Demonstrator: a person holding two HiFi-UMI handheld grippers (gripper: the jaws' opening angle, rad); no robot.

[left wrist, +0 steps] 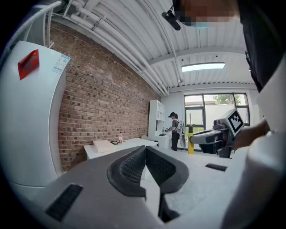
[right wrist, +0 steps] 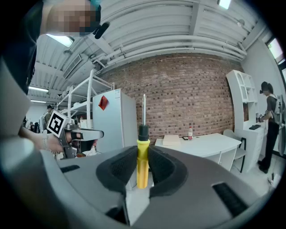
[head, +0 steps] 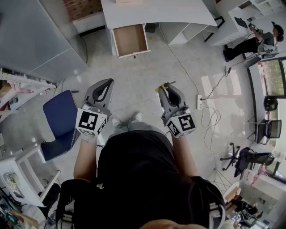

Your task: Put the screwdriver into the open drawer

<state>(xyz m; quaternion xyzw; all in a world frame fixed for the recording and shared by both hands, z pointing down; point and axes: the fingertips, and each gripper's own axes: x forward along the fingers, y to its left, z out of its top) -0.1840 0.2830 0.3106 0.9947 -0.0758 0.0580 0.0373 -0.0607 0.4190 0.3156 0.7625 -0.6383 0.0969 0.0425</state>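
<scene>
Right gripper (right wrist: pixel 143 152) pinches yellow-handled screwdriver (right wrist: pixel 142 167) between pads, shaft pointing up; left gripper (left wrist: pixel 145 151) empty, jaws pressed together. Pickup done. Open drawer (head: pixel 130 40) under white desk (head: pixel 156 13) well ahead across floor, looks bare inside; carry and drop-in remain

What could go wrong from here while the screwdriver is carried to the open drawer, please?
The right gripper pinches the screwdriver only at its yellow handle, upright, with the shaft sticking out above; it might pivot or slip. The open drawer lies some way off, and a cable runs on the floor beside that path, so a foot could catch it.
</scene>
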